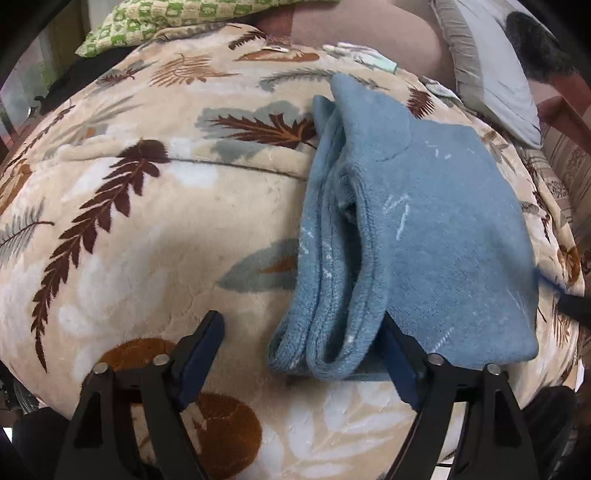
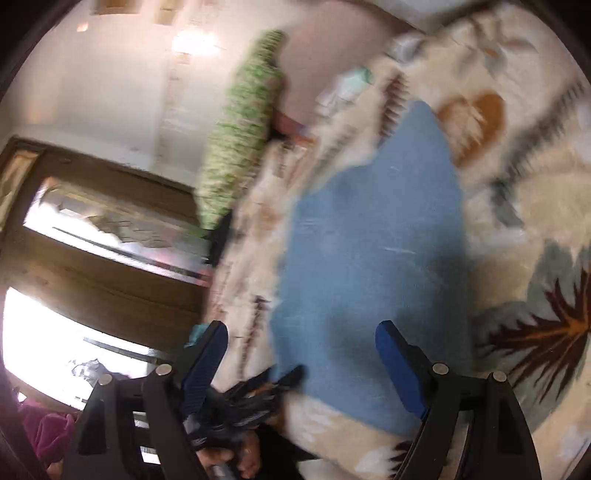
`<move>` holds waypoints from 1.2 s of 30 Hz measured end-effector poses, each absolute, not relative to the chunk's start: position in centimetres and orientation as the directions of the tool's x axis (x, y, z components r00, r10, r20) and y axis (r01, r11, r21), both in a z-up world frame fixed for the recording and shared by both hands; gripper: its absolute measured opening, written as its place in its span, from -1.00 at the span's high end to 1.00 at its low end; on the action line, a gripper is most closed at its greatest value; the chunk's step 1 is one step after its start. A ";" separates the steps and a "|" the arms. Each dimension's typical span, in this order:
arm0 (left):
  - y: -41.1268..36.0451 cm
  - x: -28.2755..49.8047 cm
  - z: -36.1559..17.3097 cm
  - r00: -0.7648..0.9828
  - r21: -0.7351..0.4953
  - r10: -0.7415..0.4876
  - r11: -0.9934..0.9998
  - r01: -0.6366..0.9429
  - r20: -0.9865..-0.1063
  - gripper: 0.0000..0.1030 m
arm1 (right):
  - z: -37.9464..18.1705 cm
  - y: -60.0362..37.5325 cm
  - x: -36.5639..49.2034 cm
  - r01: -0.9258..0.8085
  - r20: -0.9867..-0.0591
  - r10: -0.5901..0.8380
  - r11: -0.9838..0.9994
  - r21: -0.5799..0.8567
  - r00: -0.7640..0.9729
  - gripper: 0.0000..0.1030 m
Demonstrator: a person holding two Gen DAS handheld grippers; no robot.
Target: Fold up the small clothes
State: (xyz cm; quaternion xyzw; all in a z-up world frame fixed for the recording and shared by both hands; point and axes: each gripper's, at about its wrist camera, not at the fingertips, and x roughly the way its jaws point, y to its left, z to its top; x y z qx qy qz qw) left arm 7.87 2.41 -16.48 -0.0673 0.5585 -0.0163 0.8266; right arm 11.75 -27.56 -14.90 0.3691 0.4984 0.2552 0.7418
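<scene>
A blue fleece garment [image 1: 424, 229] lies folded on a cream blanket with a leaf pattern [image 1: 147, 258]. Its layered edges face left. My left gripper [image 1: 301, 334] stands open and points down at the garment's near corner. That corner lies between the fingers, and the right finger [image 1: 397, 354] is tucked against its edge without pressing. The right wrist view is blurred. There the same garment [image 2: 369, 258] stretches ahead of my right gripper [image 2: 303, 332], which is open above its near end and holds nothing. The left gripper [image 2: 255, 395] and a hand show low in that view.
A green checked pillow [image 1: 147, 22] and a grey pillow [image 1: 491, 74] lie at the far side of the blanket, with small pale clothes [image 1: 354, 51] between them. A wooden window frame [image 2: 92, 258] and magenta cloth [image 2: 48, 424] sit to the left in the right wrist view.
</scene>
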 end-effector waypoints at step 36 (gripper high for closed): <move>2.0 7.5 -14.8 0.359 -0.097 -0.064 0.993 -0.073 -0.931 -0.70 | -13.6 -26.7 11.0 -0.065 -0.553 0.756 0.609 0.791 0.350 -0.63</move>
